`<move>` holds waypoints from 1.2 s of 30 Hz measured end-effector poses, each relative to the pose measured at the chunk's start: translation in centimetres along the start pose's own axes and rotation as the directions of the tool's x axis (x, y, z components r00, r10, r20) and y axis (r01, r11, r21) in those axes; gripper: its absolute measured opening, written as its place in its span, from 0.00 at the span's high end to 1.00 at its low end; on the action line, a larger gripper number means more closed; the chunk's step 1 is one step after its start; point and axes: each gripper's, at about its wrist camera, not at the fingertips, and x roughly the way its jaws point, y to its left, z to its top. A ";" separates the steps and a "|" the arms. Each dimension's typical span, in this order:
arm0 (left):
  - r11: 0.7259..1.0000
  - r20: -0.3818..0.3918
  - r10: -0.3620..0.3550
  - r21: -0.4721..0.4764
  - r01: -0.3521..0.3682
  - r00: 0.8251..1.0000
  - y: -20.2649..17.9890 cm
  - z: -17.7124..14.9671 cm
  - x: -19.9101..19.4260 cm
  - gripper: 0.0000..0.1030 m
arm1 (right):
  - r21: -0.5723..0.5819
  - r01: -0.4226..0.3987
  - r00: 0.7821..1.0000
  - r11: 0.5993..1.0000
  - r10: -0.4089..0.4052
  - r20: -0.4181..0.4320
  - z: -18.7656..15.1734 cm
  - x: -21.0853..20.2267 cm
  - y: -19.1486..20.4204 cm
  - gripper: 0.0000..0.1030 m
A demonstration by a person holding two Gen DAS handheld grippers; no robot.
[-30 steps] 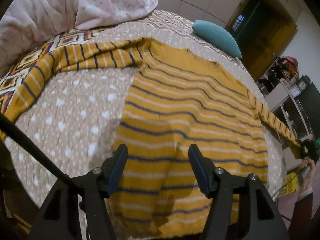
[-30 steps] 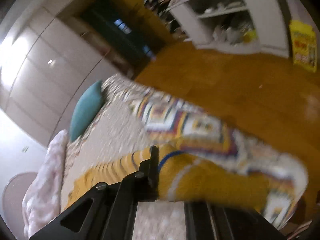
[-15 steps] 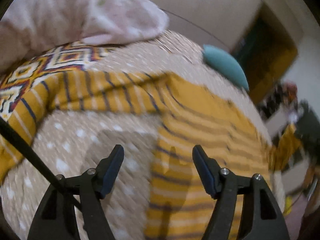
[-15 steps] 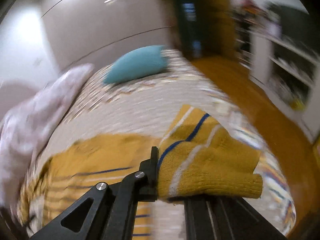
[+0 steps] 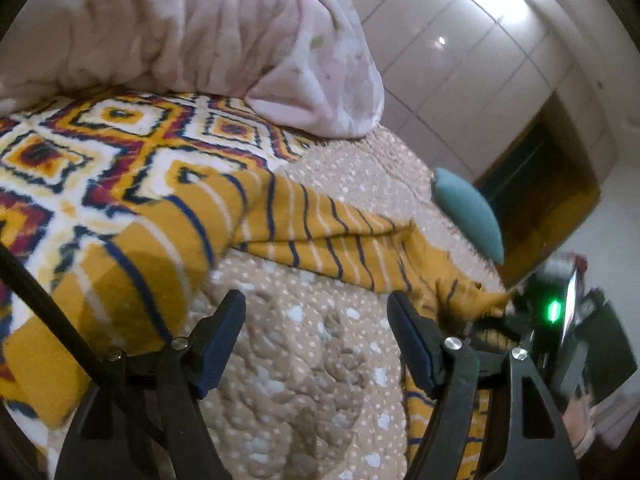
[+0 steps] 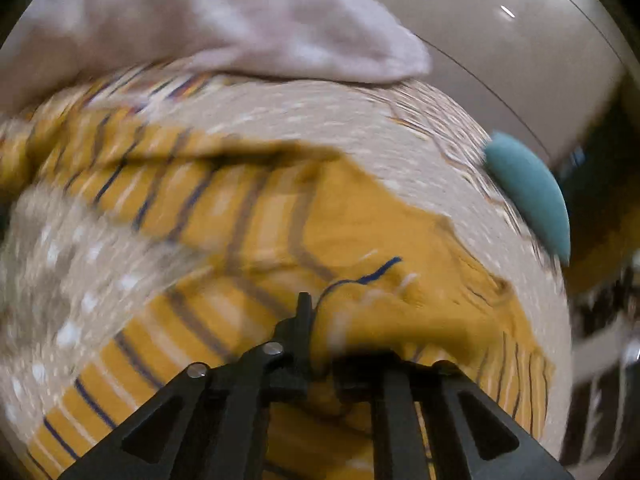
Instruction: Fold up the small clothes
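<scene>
A mustard sweater with navy and white stripes lies on the bed. One sleeve runs across the left wrist view from lower left toward the sweater body. My left gripper hovers over the dotted bedspread just below that sleeve, its jaws still opening with nothing between them. My right gripper has brought the other sleeve's cuff over the sweater body. Its jaws are opening, with the cuff still bunched between them. The right gripper also shows at the left wrist view's right edge, with a green light.
A pink quilt is heaped at the back of the bed. The beige dotted bedspread has a patterned border. A teal pillow lies at the far right near a dark doorway.
My right gripper swept the cuff from beyond the bed's edge in over the sweater body. My left gripper moved left off the sweater body to the bedspread below the other sleeve.
</scene>
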 end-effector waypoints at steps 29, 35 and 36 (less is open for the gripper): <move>0.790 0.253 0.437 -0.567 -0.233 0.863 16.2 1.9 -12.5 0.23 | 0.037 -0.531 0.847 0.847 0.529 0.059 4.2 -8.3 10.5 0.54; 0.786 0.242 0.440 -0.569 -0.241 0.865 16.8 1.9 -12.1 0.24 | 0.198 -0.628 0.769 0.753 0.639 0.010 8.0 -4.2 14.3 0.36; 0.789 0.241 0.440 -0.564 -0.245 0.865 16.5 1.9 -12.0 0.24 | 0.232 -0.638 0.756 0.734 0.655 0.005 8.3 -3.4 14.6 0.36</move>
